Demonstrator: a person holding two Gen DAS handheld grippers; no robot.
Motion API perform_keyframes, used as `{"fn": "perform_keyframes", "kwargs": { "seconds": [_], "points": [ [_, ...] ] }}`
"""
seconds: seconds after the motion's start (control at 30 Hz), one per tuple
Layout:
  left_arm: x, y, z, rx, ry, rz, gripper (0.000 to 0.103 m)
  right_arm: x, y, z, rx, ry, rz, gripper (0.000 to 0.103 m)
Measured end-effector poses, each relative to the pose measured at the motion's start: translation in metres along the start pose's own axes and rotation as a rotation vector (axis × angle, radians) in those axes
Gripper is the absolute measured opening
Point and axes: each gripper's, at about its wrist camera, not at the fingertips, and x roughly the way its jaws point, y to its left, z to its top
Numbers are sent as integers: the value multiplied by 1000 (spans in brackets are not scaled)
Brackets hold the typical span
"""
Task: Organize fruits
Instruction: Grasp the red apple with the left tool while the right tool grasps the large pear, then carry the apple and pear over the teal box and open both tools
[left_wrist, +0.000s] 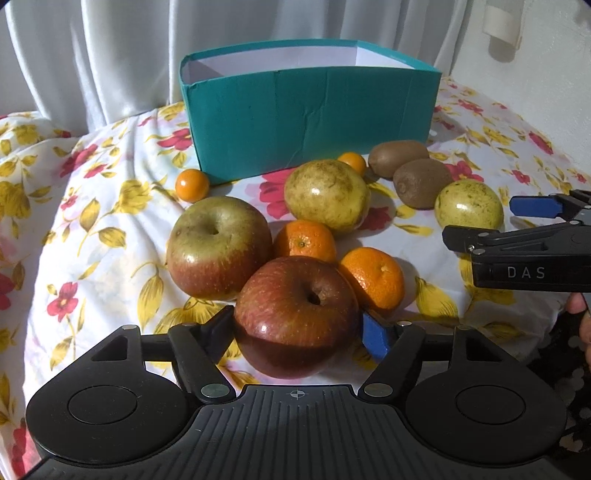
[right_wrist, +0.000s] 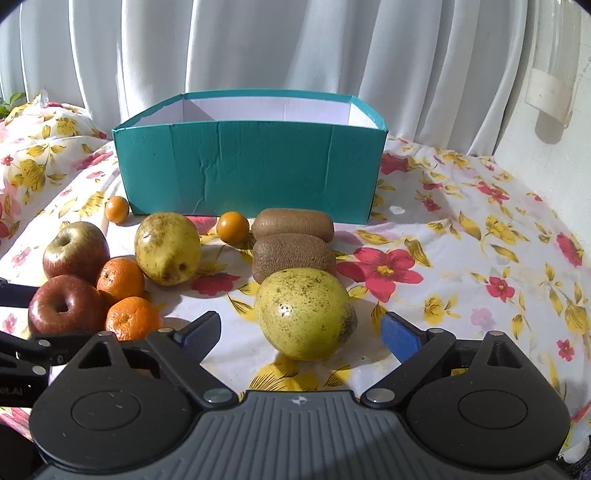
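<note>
A red apple (left_wrist: 295, 310) rests on the flowered cloth, and my left gripper (left_wrist: 297, 326) is shut on it, one pad against each side. Behind it lie a green-red apple (left_wrist: 218, 247) and two mandarins (left_wrist: 304, 240) (left_wrist: 373, 277). My right gripper (right_wrist: 301, 325) stands open around a speckled yellow-green fruit (right_wrist: 303, 314), with a gap at each pad. That fruit sits in front of two kiwis (right_wrist: 293, 254). A second yellow-green fruit (right_wrist: 166, 247) lies further left. The open teal box (right_wrist: 247, 166) stands behind all the fruit, and its white inside shows no fruit.
Two small orange round fruits (right_wrist: 116, 209) (right_wrist: 232, 226) lie near the box's front wall. White curtains hang behind the box. The flowered cloth (right_wrist: 461, 258) spreads to the right and ends at a white wall. A person's hand (left_wrist: 580, 317) holds the right gripper.
</note>
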Motion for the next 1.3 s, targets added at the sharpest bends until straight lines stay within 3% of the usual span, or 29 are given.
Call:
{"fn": "perform_keyframes", "kwargs": {
  "seconds": [0.23,0.4,0.83,0.97,1.13,1.3],
  "points": [
    [15,0,0,-12,6,-5,75,17,-2,0,-14,13,-3,84],
    [17,-1,-1,-4,-20,-4,75,30,-4,0,-5,39,12,66],
    [-4,-1,4,-12,-50,-21,74,25,-9,-1,5,15,53,63],
    [-29,-5,27,0,-121,-44,74,10,-12,7,20,-11,57,64],
    [-55,1,81,-10,-222,-25,74,-9,-18,37,55,-69,72,64],
    [-63,9,140,-35,-280,83,74,-18,-23,79,74,-149,72,64]
  ]
}}
